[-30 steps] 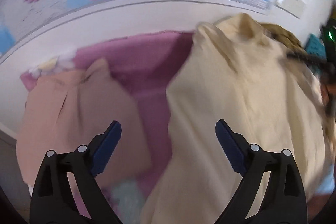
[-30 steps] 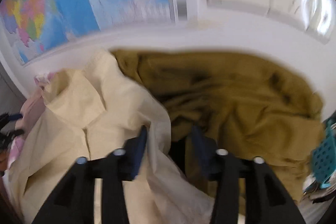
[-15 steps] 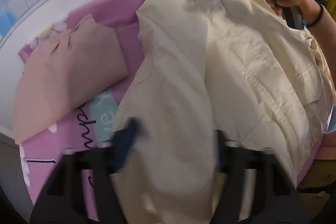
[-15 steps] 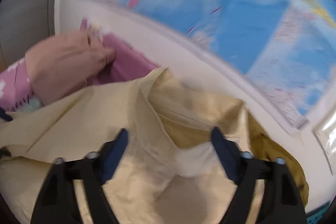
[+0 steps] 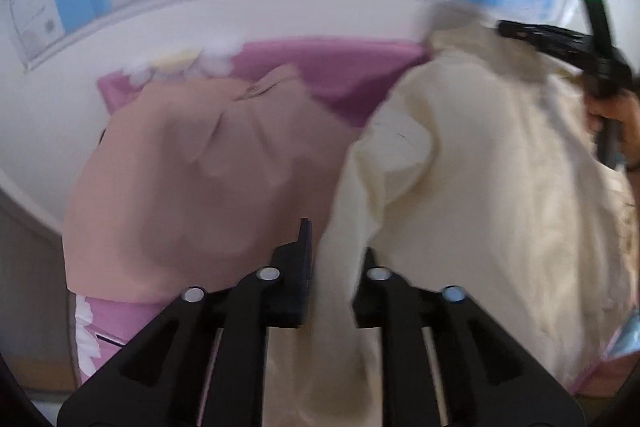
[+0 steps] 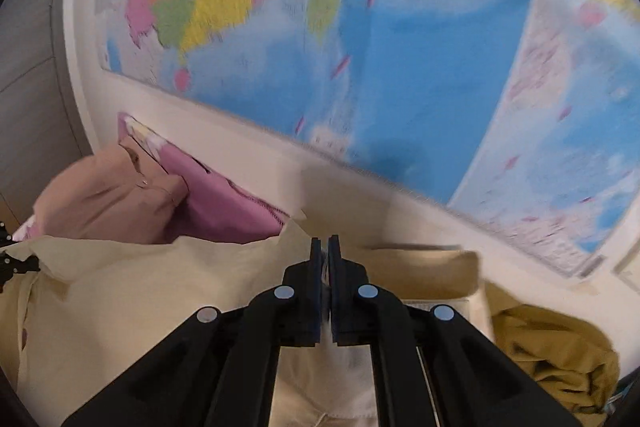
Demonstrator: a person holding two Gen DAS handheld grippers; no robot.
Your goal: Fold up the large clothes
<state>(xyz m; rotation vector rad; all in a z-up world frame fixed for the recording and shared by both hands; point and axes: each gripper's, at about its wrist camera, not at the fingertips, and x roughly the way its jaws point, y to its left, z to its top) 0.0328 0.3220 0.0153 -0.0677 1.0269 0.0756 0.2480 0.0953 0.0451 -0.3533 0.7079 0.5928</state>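
Both tools are gripping the cream shirt [image 5: 480, 187]. The left tool [image 5: 336, 259], its jaws just closing, is pinching a bunched fold; the right tool [image 6: 325, 251], pressed nearly together, is clamping the collar edge. The shirt is lying over a pink sheet [image 5: 340, 71], beside a folded tan garment [image 5: 192, 179].

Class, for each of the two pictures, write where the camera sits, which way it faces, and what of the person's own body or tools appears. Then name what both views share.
Left wrist view: sits on the left gripper, looking down its jaws at the cream shirt clamped between them; the right gripper and the hand holding it show far right.
Right wrist view: sits on the right gripper, jaws shut on the shirt's collar edge, facing the wall map.
Shared: cream shirt, tan folded garment, pink cloth, map.
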